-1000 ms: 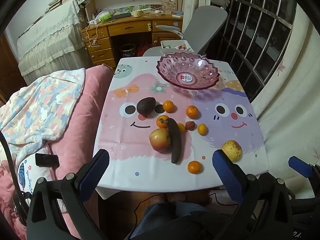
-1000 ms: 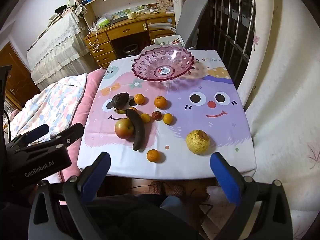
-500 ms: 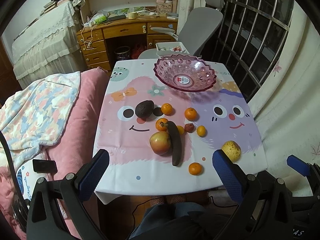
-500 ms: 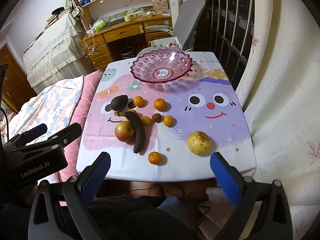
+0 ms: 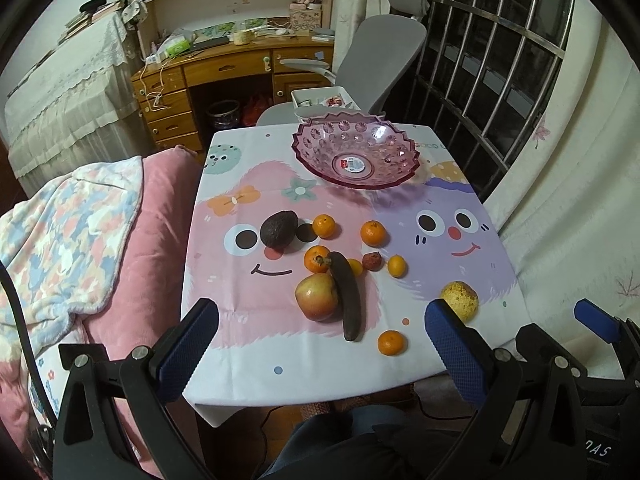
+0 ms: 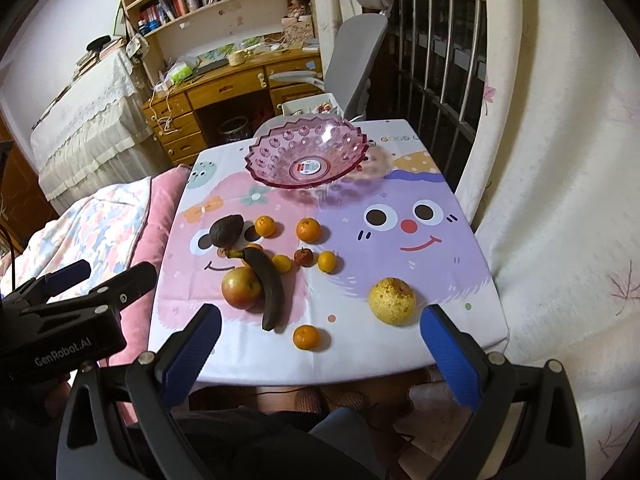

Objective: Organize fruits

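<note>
Here both grippers, left point(image 5: 322, 346) and right point(image 6: 320, 346), are hovering short of the counter's point(image 5: 236, 368) near edge, fingers spread wide and gripping nothing. The fruits are lying loose mid-counter: apple point(image 5: 317, 297) touching banana point(image 5: 349, 296), pear point(image 6: 392, 301) apart, pink bowl point(image 5: 356, 155) sitting beyond them.

You can read "GenRobot.AI" on the left gripper point(image 6: 68, 280) body at your 9 o'clock, and "GOOD" on the tablecloth point(image 6: 394, 139) at 1 o'clock
</note>
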Demonstrator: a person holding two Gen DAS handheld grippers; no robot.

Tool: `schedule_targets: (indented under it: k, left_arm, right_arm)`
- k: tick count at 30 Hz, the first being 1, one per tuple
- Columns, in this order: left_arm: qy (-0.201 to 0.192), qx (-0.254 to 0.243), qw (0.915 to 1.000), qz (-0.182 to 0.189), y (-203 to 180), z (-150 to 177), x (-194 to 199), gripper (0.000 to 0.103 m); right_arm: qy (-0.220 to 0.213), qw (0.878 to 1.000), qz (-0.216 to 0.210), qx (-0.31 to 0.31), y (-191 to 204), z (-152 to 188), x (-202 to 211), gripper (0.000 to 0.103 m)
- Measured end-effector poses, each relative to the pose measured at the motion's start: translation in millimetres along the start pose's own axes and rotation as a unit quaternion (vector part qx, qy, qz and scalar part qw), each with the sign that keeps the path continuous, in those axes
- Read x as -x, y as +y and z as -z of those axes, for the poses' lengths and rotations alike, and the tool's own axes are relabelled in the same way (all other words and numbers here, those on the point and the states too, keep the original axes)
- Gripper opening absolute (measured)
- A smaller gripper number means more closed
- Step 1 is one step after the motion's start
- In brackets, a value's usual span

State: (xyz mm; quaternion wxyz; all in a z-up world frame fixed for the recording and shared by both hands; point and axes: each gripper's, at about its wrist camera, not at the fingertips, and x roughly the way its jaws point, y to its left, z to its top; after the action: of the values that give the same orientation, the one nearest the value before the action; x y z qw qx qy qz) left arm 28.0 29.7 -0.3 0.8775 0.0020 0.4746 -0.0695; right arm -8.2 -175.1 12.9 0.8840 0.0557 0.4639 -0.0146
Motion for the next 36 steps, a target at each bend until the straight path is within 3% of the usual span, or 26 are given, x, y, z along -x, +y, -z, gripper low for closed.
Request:
schedule_targets:
  k: [15, 22, 28, 36]
  left_arm:
    - [0.010, -0.041, 0.9989, 0.020, -2, -7, -10, 0.103]
    - [0.056, -0.043, 0.9970, 0.032, -10, -3, -36, 0.103]
    - [0.101, -0.038, 0.9931, 0.046, -22, 10, -69, 0.103]
    - [0.168, 0.022, 0.9849, 0.036, -34, 24, -117, 0.102]
  right_arm:
    - [-0.029, 0.999, 0.029, 0.008, 10, 4, 1, 0.100]
    - [-0.046, 0.997, 0.049, 0.027, 3, 18, -12, 0.100]
    - [-0.029, 0.998, 0.049, 0.024, -13, 21, -31, 0.100]
    - [-0.027, 0.993, 0.058, 0.096, -32, 25, -63, 0.100]
